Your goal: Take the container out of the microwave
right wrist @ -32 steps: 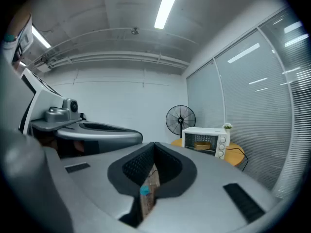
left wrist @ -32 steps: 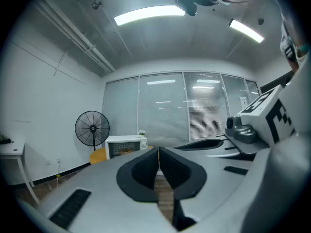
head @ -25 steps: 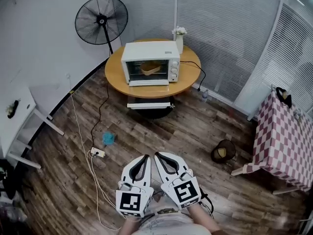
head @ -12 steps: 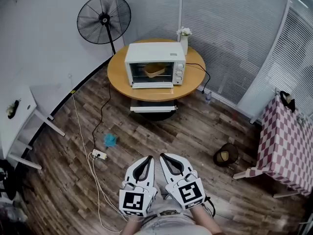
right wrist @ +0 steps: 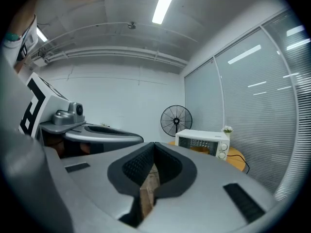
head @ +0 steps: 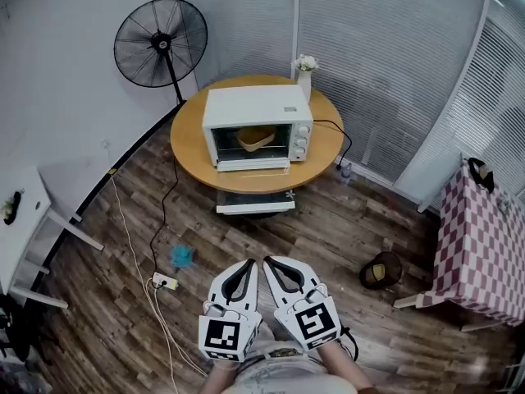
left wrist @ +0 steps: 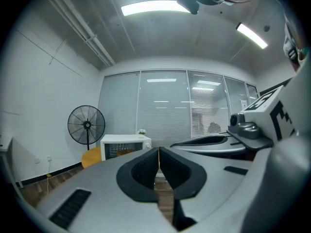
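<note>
Stage: We judge the task barely begun. We stand on the wooden floor [head: 344, 220], well apart from the round table [head: 187, 142], and neither claw is near the goal.
Container: The tan, bowl-like container [head: 255, 138] sits inside the microwave [head: 257, 126], near the middle of the cavity, and shows through the glass.
Microwave: It stands on the middle of the table with its front toward us. Its door [head: 225, 142] looks shut.
Left claw: The left gripper [head: 245, 264] is clenched, its jaws pressed flat together with nothing between them. We hold it low, close to our body.
Right claw: The right gripper [head: 269, 261] is also clenched and empty. Its tips meet, and only floor shows through the gap behind them. It sits just beside the left one.
Left to do: By our reckoning, everything. We must walk up to the table, open the door, reach in, grasp the container and bring it out.
Around: A fan [head: 161, 43] stands by the table's far left edge. A vase [head: 304, 71] sits at the table's far edge, behind the microwave's right corner. A cord [head: 335, 130] trails off the right edge, and a power strip [head: 164, 281] lies on the floor.
Hard to make out: We cannot tell what the container holds, or its exact shape. The knobs [head: 300, 138] are too small to read. Both gripper views show the microwave only small and far off. Our hands are cut off at the bottom of the head view.
</note>
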`<state>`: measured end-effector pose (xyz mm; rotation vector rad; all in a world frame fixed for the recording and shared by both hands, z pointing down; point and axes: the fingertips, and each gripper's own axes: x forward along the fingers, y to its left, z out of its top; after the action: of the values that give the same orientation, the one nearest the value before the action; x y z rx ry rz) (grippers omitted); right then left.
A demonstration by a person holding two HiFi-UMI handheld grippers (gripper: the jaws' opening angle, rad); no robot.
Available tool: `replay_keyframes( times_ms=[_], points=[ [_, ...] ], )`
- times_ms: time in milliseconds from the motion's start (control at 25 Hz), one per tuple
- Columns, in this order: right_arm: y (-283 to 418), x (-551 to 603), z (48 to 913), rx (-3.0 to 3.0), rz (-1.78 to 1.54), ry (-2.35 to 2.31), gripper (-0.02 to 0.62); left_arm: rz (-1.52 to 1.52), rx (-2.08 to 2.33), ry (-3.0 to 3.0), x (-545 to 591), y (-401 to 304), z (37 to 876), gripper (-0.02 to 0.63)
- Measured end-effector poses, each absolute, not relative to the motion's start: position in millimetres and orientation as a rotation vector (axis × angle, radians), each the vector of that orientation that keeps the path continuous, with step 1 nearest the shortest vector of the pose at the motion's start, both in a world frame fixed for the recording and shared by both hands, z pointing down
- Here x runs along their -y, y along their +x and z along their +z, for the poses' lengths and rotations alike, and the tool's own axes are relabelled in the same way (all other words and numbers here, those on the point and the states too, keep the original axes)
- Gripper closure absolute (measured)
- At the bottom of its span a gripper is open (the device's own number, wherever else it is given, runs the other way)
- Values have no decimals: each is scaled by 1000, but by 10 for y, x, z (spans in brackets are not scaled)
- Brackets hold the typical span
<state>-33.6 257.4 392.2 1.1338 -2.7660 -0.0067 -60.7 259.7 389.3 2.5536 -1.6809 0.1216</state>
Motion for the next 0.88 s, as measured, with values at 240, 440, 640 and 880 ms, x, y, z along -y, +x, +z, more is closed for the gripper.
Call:
replay_keyframes(
  times_ms=[240,440,640,880],
  points=[
    [-462,-2260,3965,2740,20,1159,603,136,1652,2545,-2306,-777,3951,589],
    [-699,-2057,4027,2729,12,1156,603,135,1613,2557,-2142,-973,3977,589],
    [-939,-1927,4005,2738,20,1159,603,130,1605,2575,-2007,-1167,3986,589],
    [-1014,-1816,4088,2725,60,1189,603,158,1593,2574,-1874,-1288,4051,589]
  ],
)
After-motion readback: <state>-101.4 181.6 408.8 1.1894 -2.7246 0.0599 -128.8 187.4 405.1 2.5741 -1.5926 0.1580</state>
